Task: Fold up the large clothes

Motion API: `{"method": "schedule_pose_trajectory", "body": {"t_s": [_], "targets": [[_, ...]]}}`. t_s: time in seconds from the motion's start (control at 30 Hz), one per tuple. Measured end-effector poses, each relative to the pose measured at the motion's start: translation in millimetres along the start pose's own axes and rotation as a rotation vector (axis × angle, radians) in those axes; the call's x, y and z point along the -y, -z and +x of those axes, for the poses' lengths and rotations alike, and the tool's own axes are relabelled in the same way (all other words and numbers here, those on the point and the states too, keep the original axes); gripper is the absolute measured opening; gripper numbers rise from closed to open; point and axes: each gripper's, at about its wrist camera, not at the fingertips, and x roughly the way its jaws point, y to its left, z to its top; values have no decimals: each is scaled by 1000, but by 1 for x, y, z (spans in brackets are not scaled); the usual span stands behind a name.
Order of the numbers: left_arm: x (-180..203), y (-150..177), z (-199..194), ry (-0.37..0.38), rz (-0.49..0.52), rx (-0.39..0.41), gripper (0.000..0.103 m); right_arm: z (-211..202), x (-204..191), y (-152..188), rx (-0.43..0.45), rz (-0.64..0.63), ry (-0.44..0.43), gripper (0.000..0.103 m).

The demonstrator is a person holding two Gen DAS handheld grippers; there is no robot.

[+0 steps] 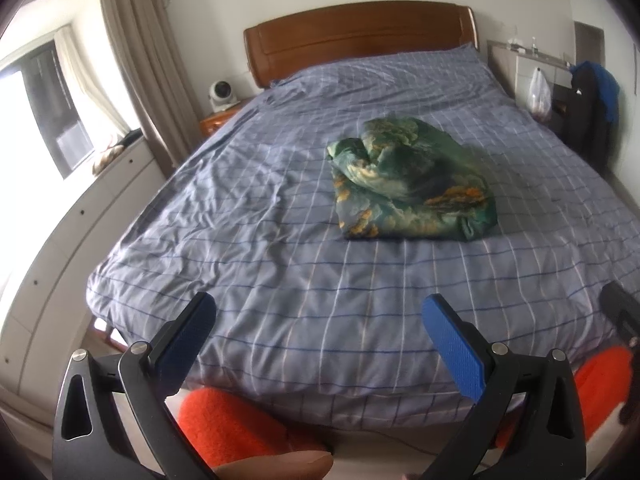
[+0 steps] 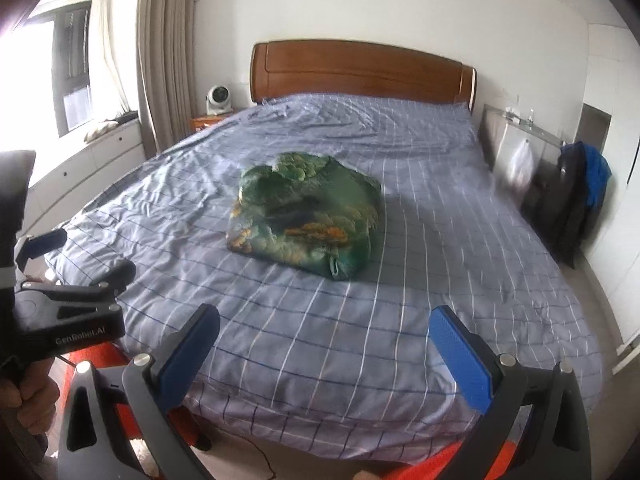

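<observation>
A green garment with orange and yellow print (image 1: 412,180) lies bunched in a rough folded heap in the middle of the bed (image 1: 280,248); it also shows in the right wrist view (image 2: 306,214). My left gripper (image 1: 320,312) is open and empty, held back over the foot of the bed, well short of the garment. It also shows from the side at the left of the right wrist view (image 2: 86,254). My right gripper (image 2: 324,324) is open and empty, also over the foot of the bed, apart from the garment.
The bed has a blue checked cover (image 2: 420,280) and a wooden headboard (image 1: 360,36). A nightstand with a small white fan (image 1: 220,94) stands at the left, white drawers (image 1: 80,220) under the window, a dark backpack (image 2: 572,200) at the right. Orange fabric (image 1: 236,424) shows below.
</observation>
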Motion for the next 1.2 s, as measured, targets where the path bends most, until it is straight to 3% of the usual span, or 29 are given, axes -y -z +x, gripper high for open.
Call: {"method": "schedule_pose_trajectory", "body": {"t_s": [0.27, 1.2], "targets": [[2, -2, 3, 23, -8, -31, 103, 14, 3, -8, -106, 48, -78, 103], [12, -12, -12, 66, 5, -22, 103, 7, -5, -20, -130, 35, 24, 103]]}}
